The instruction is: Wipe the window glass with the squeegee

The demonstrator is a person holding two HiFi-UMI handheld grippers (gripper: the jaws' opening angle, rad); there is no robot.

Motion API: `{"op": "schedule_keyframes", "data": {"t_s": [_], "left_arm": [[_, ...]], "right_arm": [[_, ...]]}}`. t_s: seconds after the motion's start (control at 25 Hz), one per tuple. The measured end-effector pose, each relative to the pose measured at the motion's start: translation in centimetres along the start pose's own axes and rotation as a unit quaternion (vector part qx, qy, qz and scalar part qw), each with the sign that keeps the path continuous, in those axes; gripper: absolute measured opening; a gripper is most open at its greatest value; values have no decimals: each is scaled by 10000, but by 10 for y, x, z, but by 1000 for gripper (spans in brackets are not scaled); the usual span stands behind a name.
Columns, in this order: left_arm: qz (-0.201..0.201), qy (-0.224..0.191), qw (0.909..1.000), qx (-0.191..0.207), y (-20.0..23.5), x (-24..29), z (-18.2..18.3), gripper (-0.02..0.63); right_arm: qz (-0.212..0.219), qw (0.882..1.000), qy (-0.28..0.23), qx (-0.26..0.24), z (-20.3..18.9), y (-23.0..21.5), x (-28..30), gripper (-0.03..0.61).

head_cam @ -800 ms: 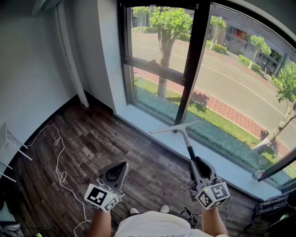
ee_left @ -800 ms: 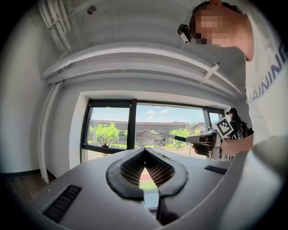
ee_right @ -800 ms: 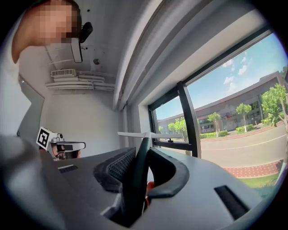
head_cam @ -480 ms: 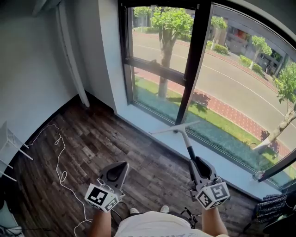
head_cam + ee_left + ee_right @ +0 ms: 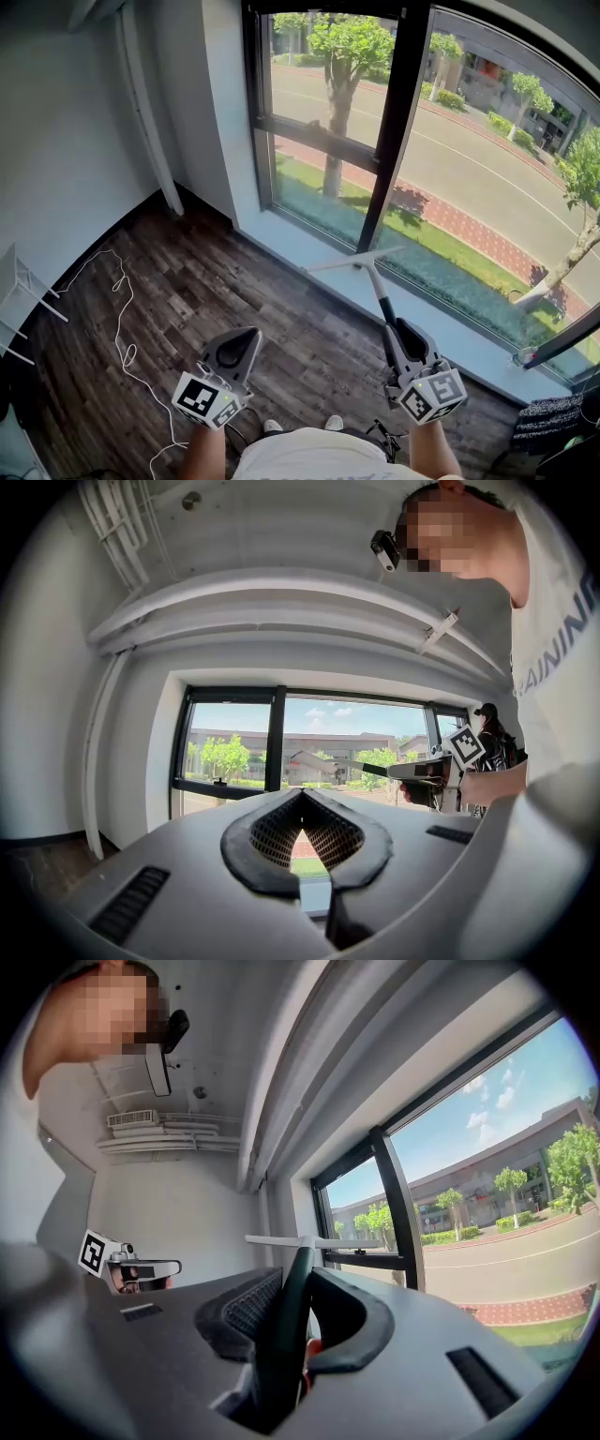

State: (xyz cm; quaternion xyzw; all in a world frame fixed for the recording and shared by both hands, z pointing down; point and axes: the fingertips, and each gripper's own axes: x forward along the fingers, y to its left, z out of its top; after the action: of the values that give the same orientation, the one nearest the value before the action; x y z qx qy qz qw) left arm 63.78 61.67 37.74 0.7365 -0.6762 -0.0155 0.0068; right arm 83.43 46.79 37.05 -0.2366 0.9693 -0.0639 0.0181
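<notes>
2 grippers, 1 squeegee. The right gripper [image 5: 397, 330] pinches the squeegee [image 5: 367, 263] by its dark handle. The 1 pale blade is held over the sill [image 5: 300, 251] near the window glass [image 5: 469, 178] — contact unclear. The left gripper [image 5: 241, 339] hangs over the wood floor [image 5: 187, 281], jaws pressed together on nothing. 1 white cable [image 5: 120, 319] lies there.

I count two grippers, a left gripper [image 5: 234, 345] and a right gripper [image 5: 397, 336], and one squeegee [image 5: 361, 262]. The window has three panes of glass: an upper pane [image 5: 319, 80] and a lower pane [image 5: 314, 187] far left, one big pane [image 5: 487, 178] far right. One white cable [image 5: 120, 314] lies left, and two shoes [image 5: 272, 427] are near.
</notes>
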Motion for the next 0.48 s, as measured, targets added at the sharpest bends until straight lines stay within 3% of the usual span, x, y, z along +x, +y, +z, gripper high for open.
{"op": "schedule_keyframes", "data": {"t_s": [0.48], "left_arm": [[122, 68, 9998, -116, 12, -33, -20, 15]], "right_arm": [[179, 9997, 182, 31, -18, 29, 13, 100]]}}
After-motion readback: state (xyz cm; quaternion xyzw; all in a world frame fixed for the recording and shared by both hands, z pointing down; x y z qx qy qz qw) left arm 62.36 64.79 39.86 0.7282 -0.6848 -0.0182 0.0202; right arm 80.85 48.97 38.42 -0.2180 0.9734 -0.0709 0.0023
